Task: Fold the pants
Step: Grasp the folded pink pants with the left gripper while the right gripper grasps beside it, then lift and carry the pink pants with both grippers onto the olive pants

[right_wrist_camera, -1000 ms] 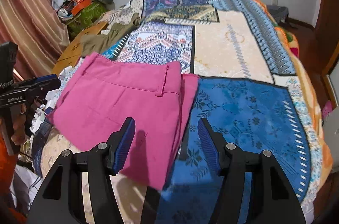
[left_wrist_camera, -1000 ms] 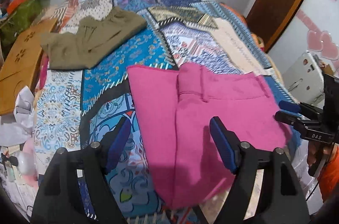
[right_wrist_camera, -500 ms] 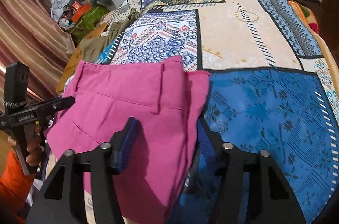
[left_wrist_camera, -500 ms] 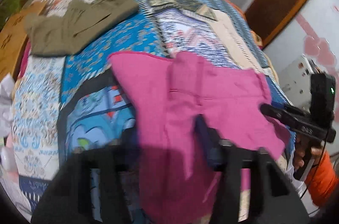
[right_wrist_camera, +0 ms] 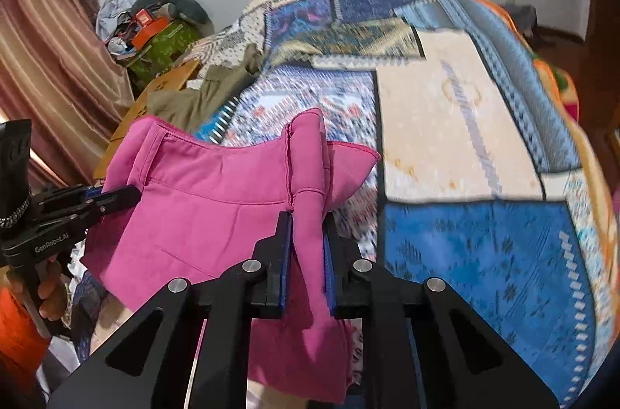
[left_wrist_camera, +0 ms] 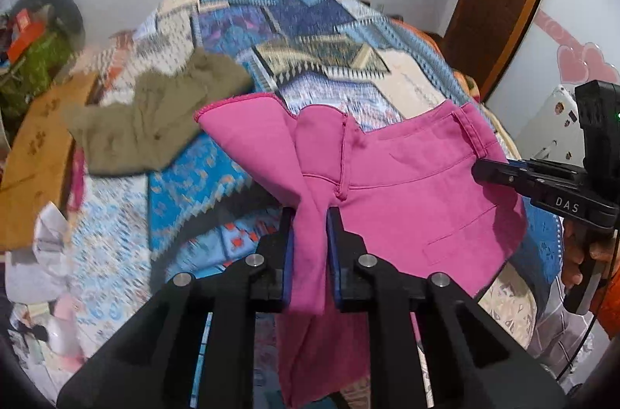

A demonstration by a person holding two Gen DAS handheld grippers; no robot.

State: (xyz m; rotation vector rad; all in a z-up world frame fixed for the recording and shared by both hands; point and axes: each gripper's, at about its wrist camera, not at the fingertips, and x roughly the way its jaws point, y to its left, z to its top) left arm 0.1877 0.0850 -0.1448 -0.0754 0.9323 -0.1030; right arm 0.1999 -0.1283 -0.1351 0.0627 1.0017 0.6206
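Both wrist views are motion-blurred across the patchwork bedspread (left_wrist_camera: pixel 186 184), so its patterns and the clutter at the left margins cannot be read in detail. The lower part of the pink pants (left_wrist_camera: pixel 407 192) is hidden behind each gripper's black frame, and their bottom edge is cut off by the frame border. In the left wrist view, the left gripper (left_wrist_camera: pixel 309 227) has its blue-padded fingers (left_wrist_camera: pixel 287 254) closed on a bunched vertical fold of the pants, the cloth running up between the pads and spreading out above them; the waistband with a belt loop extends to the right. At that right margin the right gripper (left_wrist_camera: pixel 492 172) reaches the cloth's edge, though its contact point is small and hard to resolve there. The right wrist view shows it directly: the right gripper (right_wrist_camera: pixel 307 234) is clamped on another gathered fold of the pants (right_wrist_camera: pixel 201 200), with the left gripper (right_wrist_camera: pixel 116 196) meeting the far left edge of the cloth. The pants hang lifted above the bedspread (right_wrist_camera: pixel 484 254). An olive garment (left_wrist_camera: pixel 155 122) lies farther back on the bed, partly hidden by the pink cloth.
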